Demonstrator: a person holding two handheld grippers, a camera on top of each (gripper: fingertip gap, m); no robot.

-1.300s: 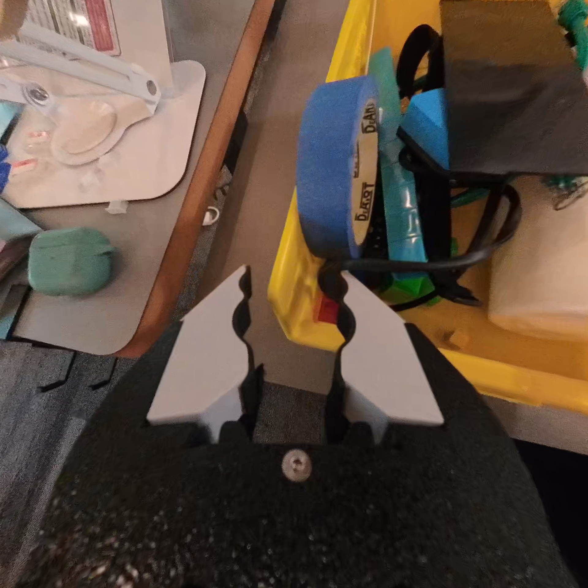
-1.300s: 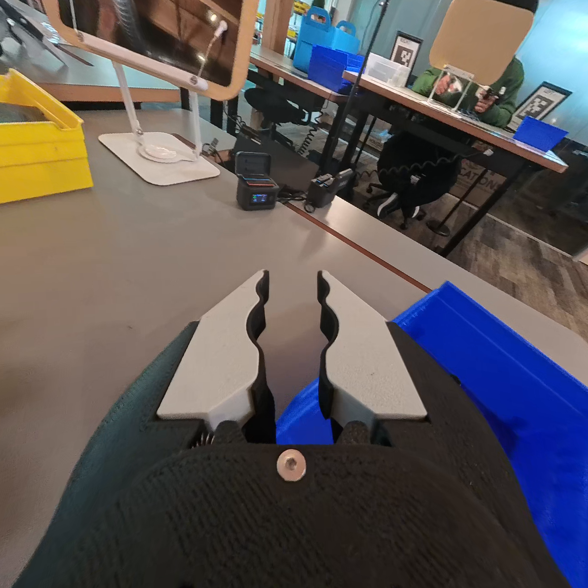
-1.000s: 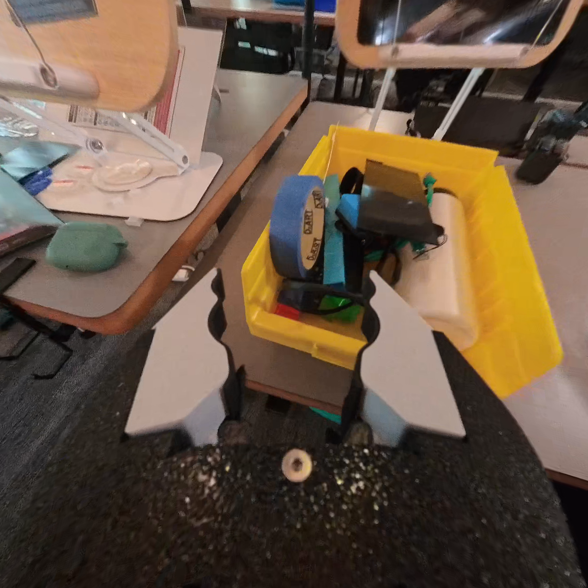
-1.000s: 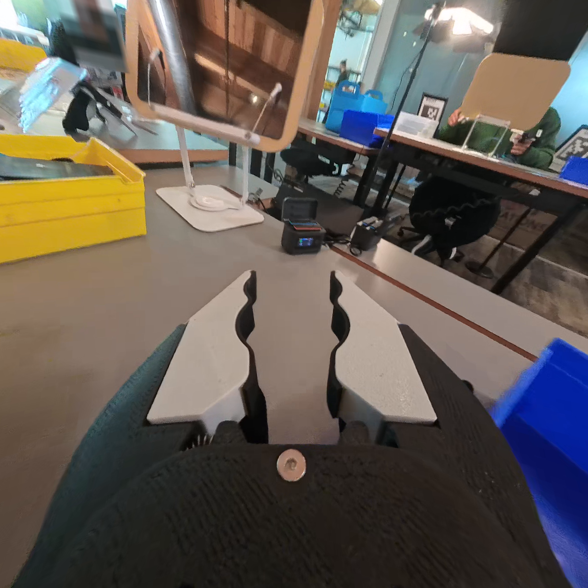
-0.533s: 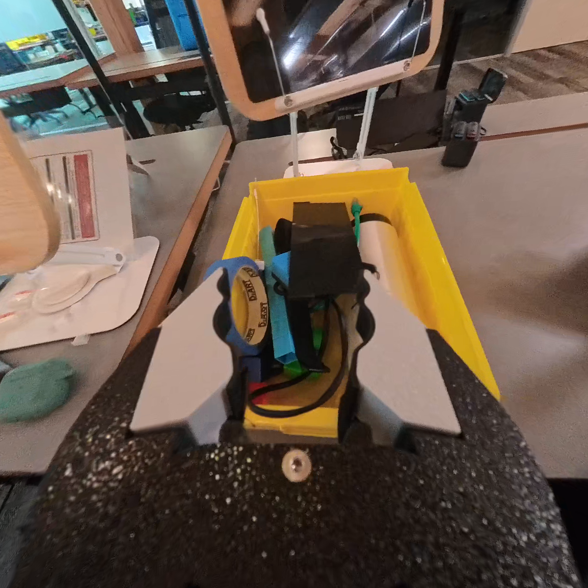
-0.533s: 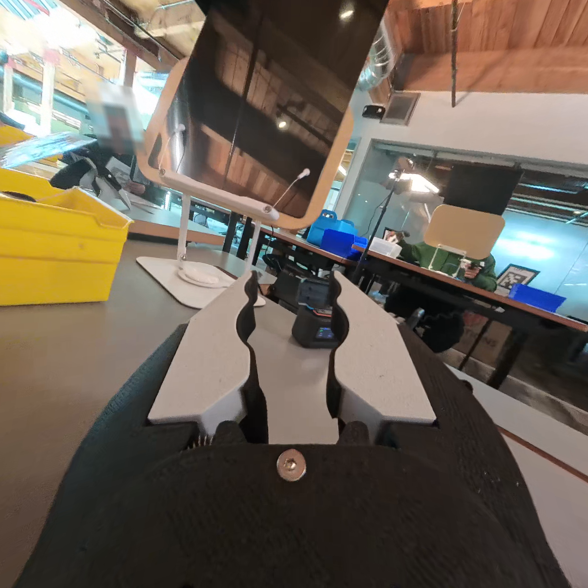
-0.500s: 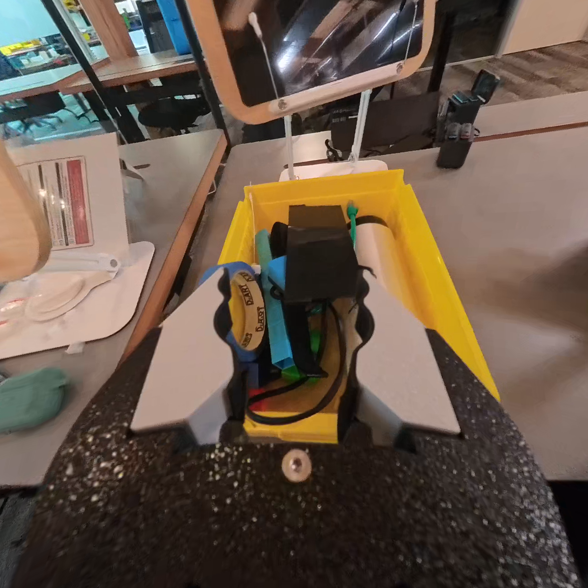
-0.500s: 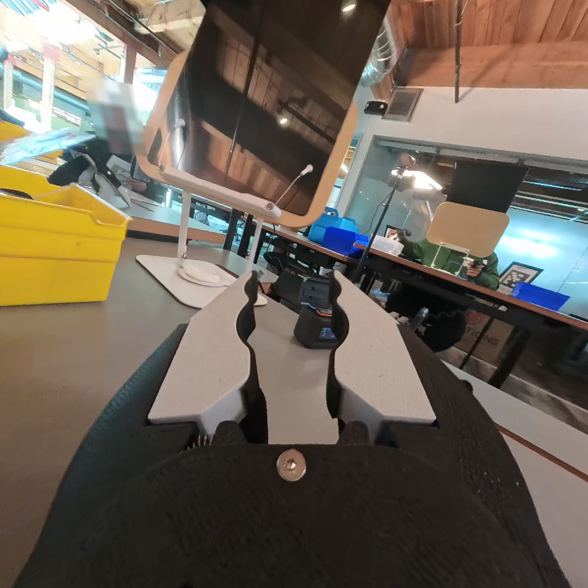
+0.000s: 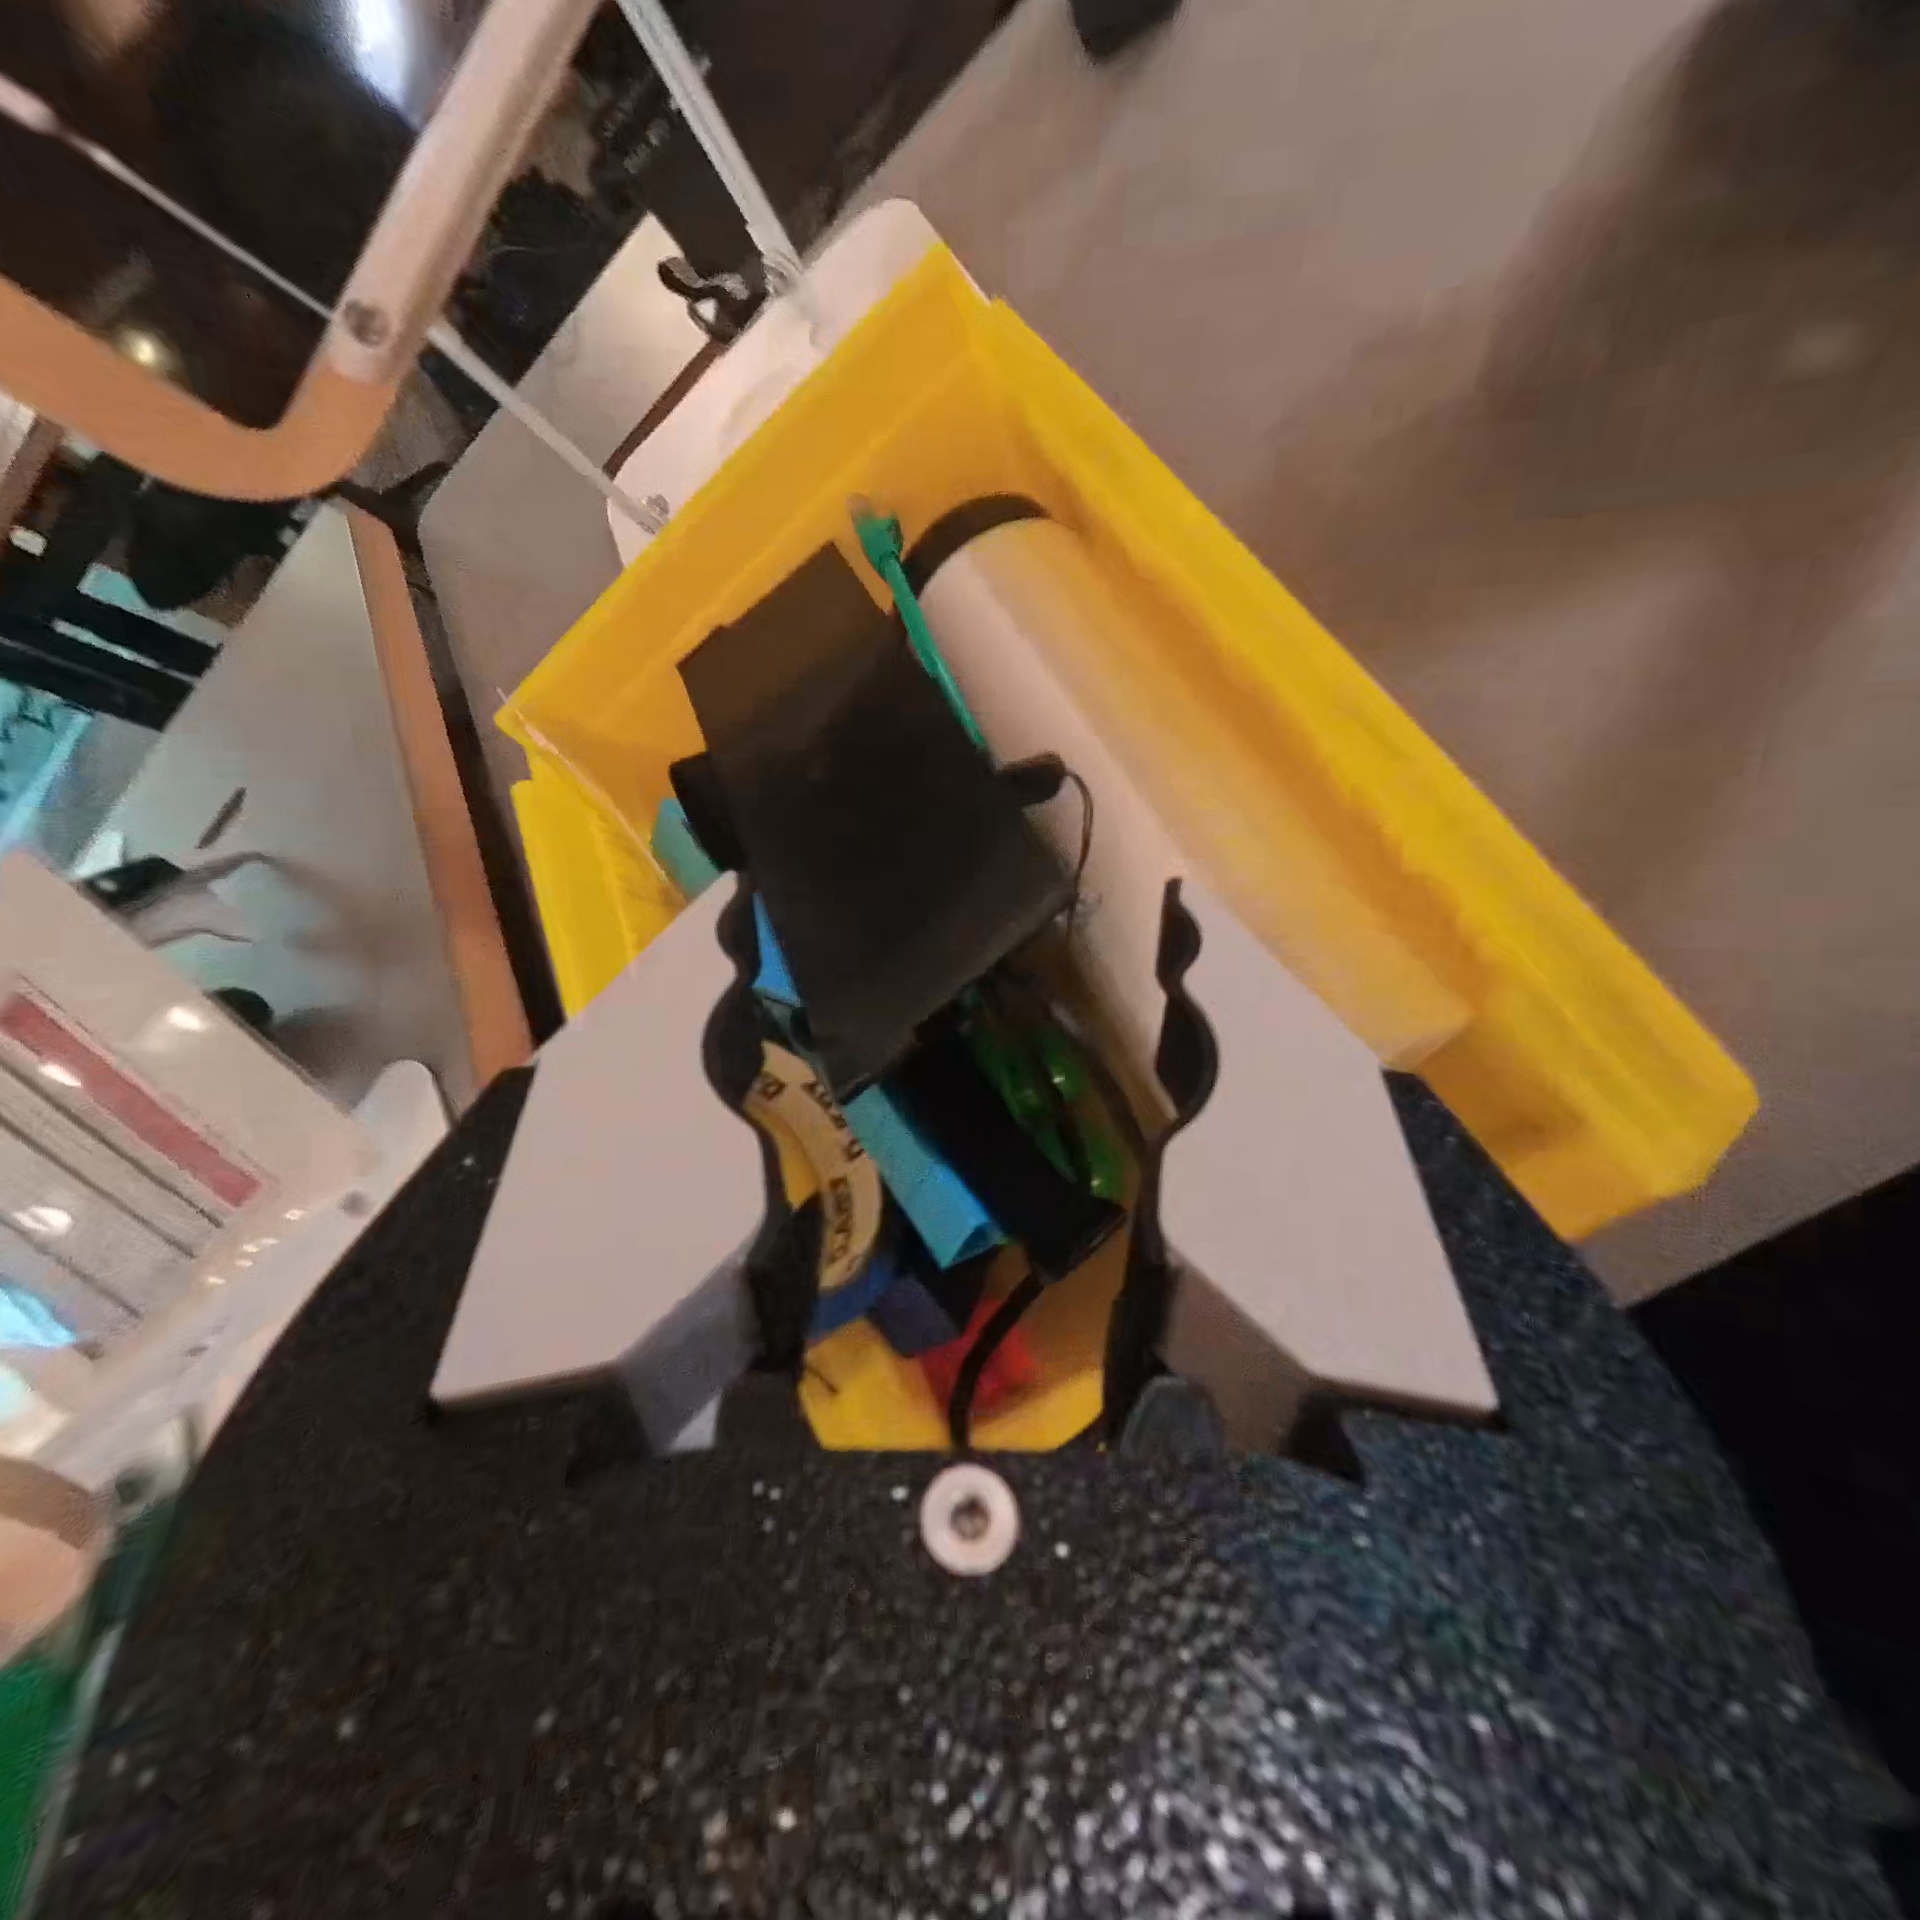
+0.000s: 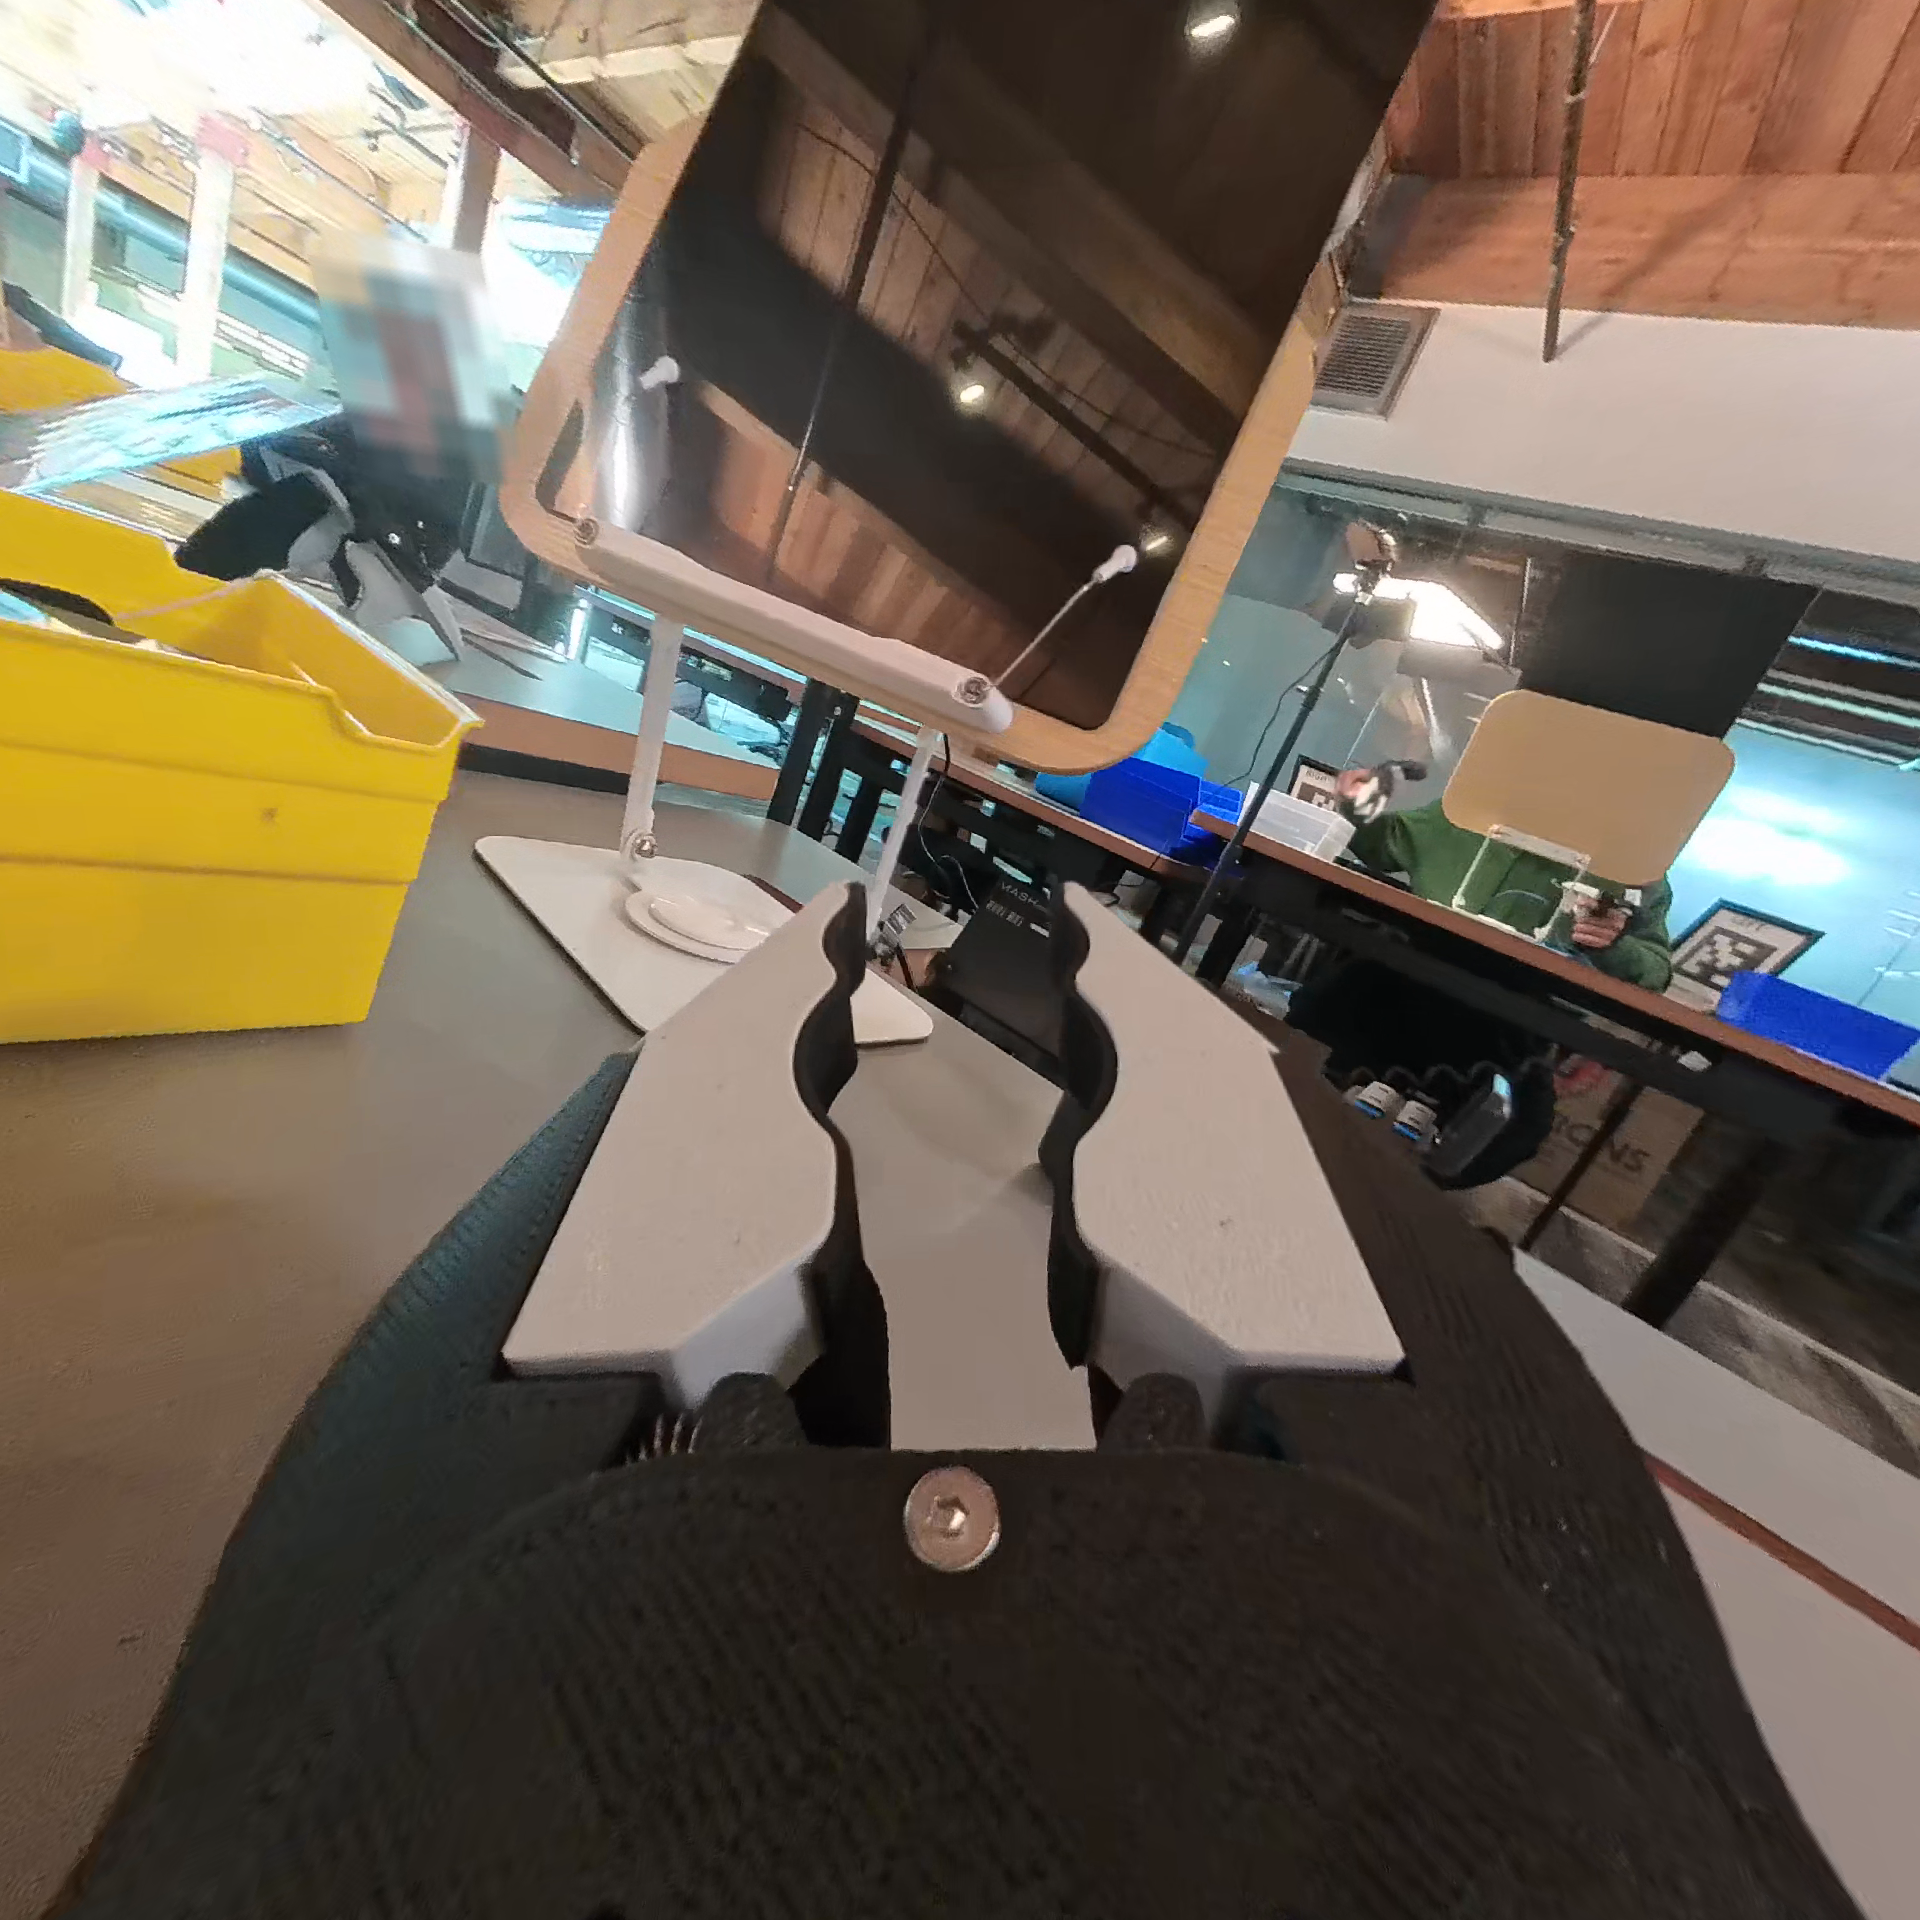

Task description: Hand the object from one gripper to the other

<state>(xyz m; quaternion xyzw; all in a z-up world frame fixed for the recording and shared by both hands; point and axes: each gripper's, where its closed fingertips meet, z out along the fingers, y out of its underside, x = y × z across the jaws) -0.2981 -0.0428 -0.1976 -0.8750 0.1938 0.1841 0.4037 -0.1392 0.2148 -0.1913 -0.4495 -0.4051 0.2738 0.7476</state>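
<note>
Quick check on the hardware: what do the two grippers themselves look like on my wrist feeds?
Both match. The left gripper and right gripper each have two flat light-grey wedge fingers with wavy black inner pads, on a black textured body with one silver screw at its centre. No cables, markings or sleeves show.

Tilted mirror (image 10: 935, 343) on grey table (image 10: 208, 1195)

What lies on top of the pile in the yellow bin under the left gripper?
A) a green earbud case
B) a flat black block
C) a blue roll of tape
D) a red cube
B: in the left wrist view the flat black block rests over the tape roll and other items in the yellow bin, just ahead of the open left gripper.
</note>
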